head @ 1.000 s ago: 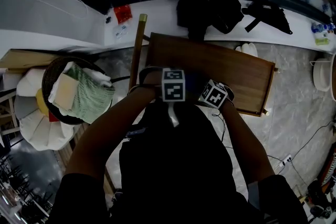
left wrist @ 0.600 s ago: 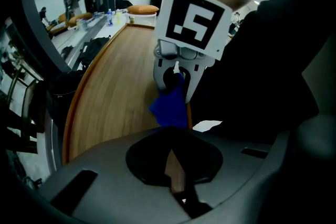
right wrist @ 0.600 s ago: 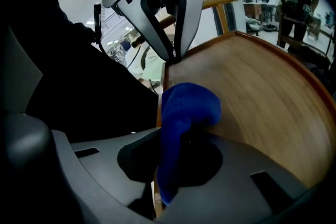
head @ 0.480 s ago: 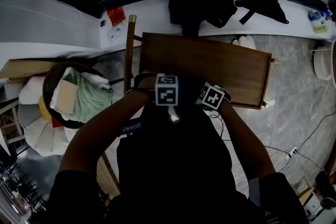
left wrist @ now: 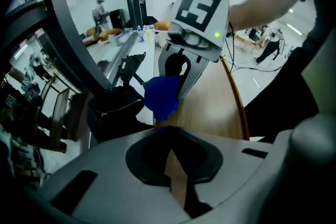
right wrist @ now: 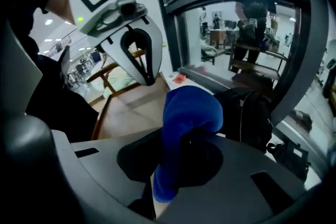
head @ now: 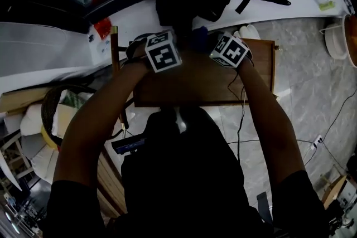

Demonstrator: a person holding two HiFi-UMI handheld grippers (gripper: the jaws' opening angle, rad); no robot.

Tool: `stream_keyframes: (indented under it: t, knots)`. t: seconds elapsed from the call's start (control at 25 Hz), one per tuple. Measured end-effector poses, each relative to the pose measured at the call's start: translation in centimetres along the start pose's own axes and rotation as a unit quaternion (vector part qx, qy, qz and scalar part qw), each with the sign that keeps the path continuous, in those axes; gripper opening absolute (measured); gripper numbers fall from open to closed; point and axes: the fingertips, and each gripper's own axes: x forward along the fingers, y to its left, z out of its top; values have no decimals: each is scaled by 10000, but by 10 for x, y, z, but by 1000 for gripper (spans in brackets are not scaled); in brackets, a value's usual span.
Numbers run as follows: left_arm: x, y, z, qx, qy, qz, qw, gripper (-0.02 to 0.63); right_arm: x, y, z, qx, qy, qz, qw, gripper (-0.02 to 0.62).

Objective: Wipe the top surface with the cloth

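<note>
Dark basket (head: 48,111) at far left, its pale contents blurred. Beside it, a slim wooden post (head: 115,64) stands just off the left edge of the brown tabletop (head: 189,89), which fills the middle of the head view. Both forearms reach over this top towards its far edge.

Left gripper (left wrist: 176,182): jaws drawn together with nothing between them — only a sliver of wood grain shows past the narrow seam. It hovers over the far-left part of the tabletop, marker cube uppermost.

Blue cloth (right wrist: 189,110): bunched and clamped between the jaws of the right gripper (right wrist: 165,182), its rounded fold bulging out beyond the fingertips. In the left gripper view the cloth hangs from that gripper at the far end of the tabletop; whether it presses on the wood cannot be told. The two grippers sit near each other, side by side.

Beyond the far edge — a black bag (head: 187,3) lies on a white counter (head: 134,19) under a window frame. Grey marbled floor (head: 312,92) lies at the right.
</note>
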Motion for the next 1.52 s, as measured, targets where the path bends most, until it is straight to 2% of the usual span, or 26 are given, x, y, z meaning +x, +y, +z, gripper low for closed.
stream_keyframes:
  t: [0.16,0.28,0.4,0.48,0.76,0.84,1.08,1.28,1.36,1.52]
  knots:
    - [25,15,4,88,232,28,9997,11,25,-17,-2,-502,587,-47,9970,66]
    - [42,6,-5,183,436,-129,9988,11,36,-15,-11,-730,862,-104,9935,66]
    - [52,-11,-16,334,546,-295,9975,11,41,-2,-21,-510,922,72,9944,66]
    - [54,-22,-21,281,527,-357,9976,11,42,9,-26,-384,859,165,9954,66]
    - [47,-68,-22,56,168,-694,9974,11,42,79,-62,-475,927,585,9928,66]
    - [44,-87,-25,147,112,-820,9965,11,40,102,-72,-396,952,674,9924,66]
    - [41,-147,-41,767,113,-1237,9893,11,34,157,-95,-112,1221,873,9886,66]
    - [38,-173,-54,1123,146,-1433,9832,11,35,189,-110,27,1509,1121,9822,66]
    - [38,-177,-54,1153,136,-1441,9827,11,33,199,-113,-7,1627,1255,9787,66]
    - [39,-175,-49,883,127,-1463,9852,11,26,210,-114,0,1766,1593,9713,66]
